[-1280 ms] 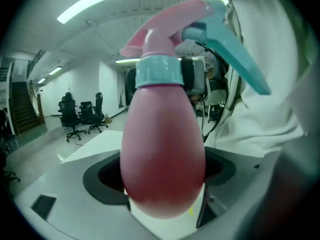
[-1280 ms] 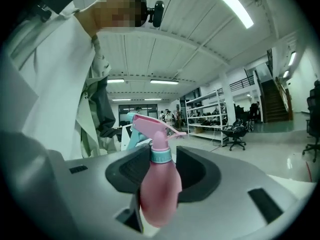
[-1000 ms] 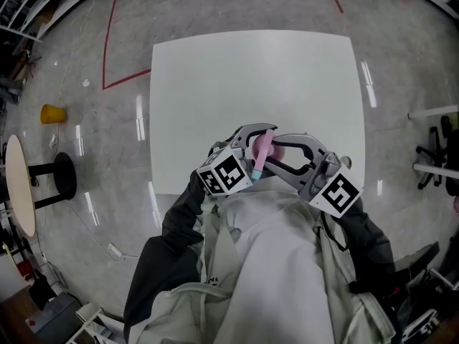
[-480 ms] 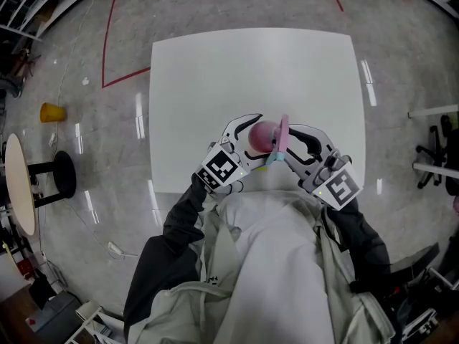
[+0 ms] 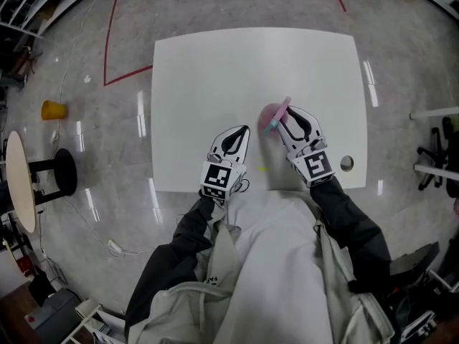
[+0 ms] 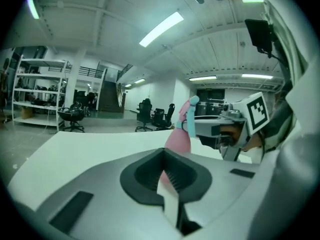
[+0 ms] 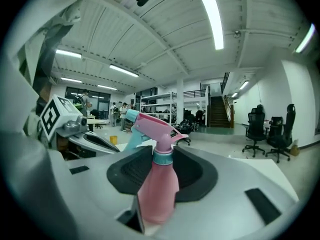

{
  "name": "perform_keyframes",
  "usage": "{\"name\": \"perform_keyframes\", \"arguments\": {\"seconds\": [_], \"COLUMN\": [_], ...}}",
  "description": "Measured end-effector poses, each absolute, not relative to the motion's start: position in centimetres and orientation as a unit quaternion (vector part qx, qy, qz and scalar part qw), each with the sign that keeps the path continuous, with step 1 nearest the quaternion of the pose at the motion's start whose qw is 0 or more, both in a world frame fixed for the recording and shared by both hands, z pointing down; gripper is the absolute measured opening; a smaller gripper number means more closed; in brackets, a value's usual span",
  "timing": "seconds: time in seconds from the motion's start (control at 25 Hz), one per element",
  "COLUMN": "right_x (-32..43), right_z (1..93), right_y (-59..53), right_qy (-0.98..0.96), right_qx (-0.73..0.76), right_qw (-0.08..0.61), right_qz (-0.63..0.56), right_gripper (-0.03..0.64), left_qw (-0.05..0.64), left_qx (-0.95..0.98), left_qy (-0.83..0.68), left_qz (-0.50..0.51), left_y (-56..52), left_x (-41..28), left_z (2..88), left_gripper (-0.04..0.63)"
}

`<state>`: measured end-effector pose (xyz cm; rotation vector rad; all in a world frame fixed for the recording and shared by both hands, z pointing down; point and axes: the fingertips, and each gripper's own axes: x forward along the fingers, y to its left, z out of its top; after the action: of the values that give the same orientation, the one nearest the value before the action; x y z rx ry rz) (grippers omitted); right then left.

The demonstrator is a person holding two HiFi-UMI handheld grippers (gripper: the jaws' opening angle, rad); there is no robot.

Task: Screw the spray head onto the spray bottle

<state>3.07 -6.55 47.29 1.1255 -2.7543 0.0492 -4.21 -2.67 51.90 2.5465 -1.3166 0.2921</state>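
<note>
A pink spray bottle (image 5: 270, 114) with a pink and light-blue spray head (image 5: 281, 110) on its neck stands upright in my right gripper (image 5: 282, 118), over the right half of the white table (image 5: 251, 63). In the right gripper view the jaws of my right gripper (image 7: 159, 160) press on the bottle's body (image 7: 157, 189) below the blue collar of the spray head (image 7: 152, 129). My left gripper (image 5: 241, 131) lies to the left, apart from the bottle. Its jaws (image 6: 163, 156) are closing and meet with nothing between them. From there the bottle (image 6: 177, 139) shows beyond the tips.
A small round silver thing (image 5: 346, 163) lies near the table's right front edge. On the floor to the left are a yellow cup (image 5: 51, 112), a black stool (image 5: 64, 174) and a round side table (image 5: 18, 185). Office chairs (image 5: 437, 153) stand at the right.
Both grippers were at the bottle close to the person's body. The left one has let go, shut and drawn off left. The right one has carried the bottle forward over the table.
</note>
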Motion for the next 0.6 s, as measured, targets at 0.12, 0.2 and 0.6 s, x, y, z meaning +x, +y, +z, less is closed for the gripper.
{"name": "perform_keyframes", "arguments": {"seconds": [0.12,0.2,0.6], "right_x": [3.0,2.9,7.0], "right_z": [48.0,48.1,50.8], "right_y": [-6.1,-5.7,-3.5], "right_qy": [-0.920,-0.919,-0.901], "right_qx": [0.381,0.383,0.414], "right_qw": [0.085,0.085,0.131], "right_qz": [-0.021,-0.034,0.005], "right_gripper": [0.123,0.123,0.167], "left_qw": [0.125,0.126,0.140], "left_qx": [0.878,0.876,0.872], "left_qy": [-0.445,-0.446,-0.452], "left_qz": [0.121,0.131,0.125], "left_y": [-1.9,-1.8,-2.2], "left_x": [-3.6,-3.5,-3.9], "left_z": [52.8,53.4,54.0], "left_gripper": [0.005,0.005,0.005]}}
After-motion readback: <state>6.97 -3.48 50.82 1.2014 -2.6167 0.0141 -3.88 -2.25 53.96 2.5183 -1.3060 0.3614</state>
